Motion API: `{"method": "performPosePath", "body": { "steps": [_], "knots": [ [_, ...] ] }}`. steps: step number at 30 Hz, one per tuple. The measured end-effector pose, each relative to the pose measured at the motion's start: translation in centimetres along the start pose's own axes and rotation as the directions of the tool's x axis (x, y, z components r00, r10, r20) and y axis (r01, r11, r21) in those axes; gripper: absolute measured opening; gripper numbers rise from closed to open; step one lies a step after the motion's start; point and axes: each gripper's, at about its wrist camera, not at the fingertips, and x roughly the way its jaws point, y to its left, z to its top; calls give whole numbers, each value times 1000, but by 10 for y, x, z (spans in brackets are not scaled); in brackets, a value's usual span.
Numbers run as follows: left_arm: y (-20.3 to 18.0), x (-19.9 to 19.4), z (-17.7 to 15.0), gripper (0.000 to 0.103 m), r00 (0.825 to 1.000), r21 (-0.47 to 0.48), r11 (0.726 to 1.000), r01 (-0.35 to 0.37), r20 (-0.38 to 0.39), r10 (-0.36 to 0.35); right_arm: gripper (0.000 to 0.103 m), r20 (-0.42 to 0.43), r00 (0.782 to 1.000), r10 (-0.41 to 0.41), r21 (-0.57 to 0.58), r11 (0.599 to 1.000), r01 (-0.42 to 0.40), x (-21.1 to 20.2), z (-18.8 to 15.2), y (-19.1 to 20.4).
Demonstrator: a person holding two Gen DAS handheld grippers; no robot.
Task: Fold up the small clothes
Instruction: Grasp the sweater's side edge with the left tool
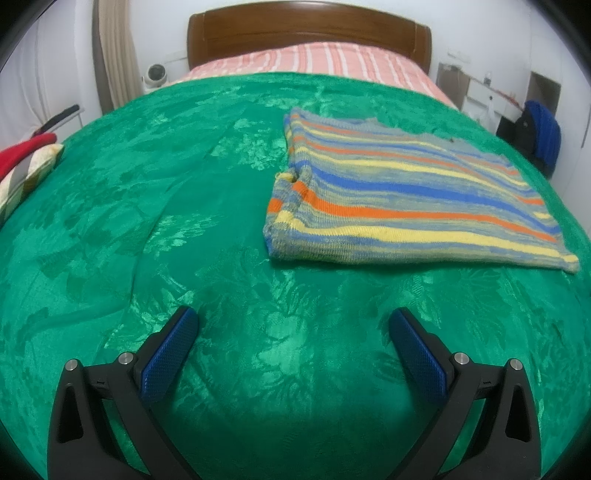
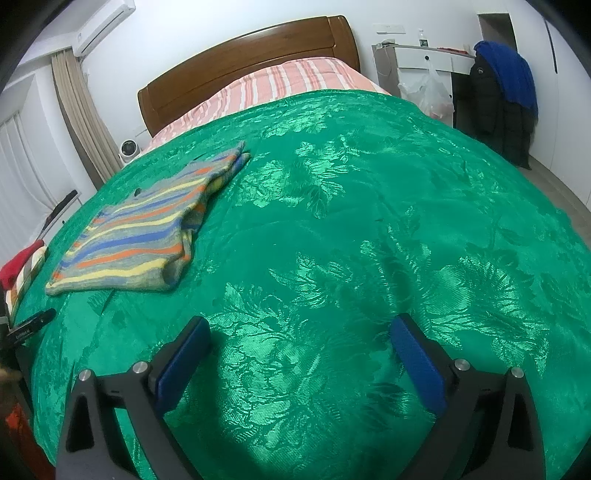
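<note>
Sweater (image 1: 410,192) folded on green bedspread (image 1: 184,221), ahead of left tongs (image 1: 291,325); right tongs (image 2: 301,332) also wide, empty; headboard (image 1: 306,33) beyond.

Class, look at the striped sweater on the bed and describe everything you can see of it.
The sweater is a knit, woolly-looking garment with grey, blue, orange and yellow stripes. It lies folded into a rough rectangle, layers stacked, with a sleeve or side tucked in along one edge, where the folds bulge. A small dark spot shows near its far end. It rests flat on the green bedspread, touching nothing else. Both claws are open and well clear of it; it sits right of the left claw and left of the right claw.
</note>
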Motion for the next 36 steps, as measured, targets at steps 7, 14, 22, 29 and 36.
{"method": "performPosePath", "body": {
  "steps": [7,14,22,29,36],
  "knots": [
    [-7,-18,3,99,986,-42,998,-42,-163,34,99,13,999,36,20,999,-36,-3,-1,-4],
    [-174,-86,34,96,973,474,858,197,11,-229,99,-8,996,90,70,994,-89,-7,7,-11],
    [-315,4,3,53,962,770,591,241,-110,-249,98,-39,939,341,243,915,-322,8,86,-31],
    [-307,12,17,6,942,657,690,304,-98,-322,74,-253,818,517,328,841,-430,138,168,10],
    [-203,-13,56,5,876,259,841,475,-43,-481,10,-249,836,489,261,865,-428,191,195,68]
  ]
}}
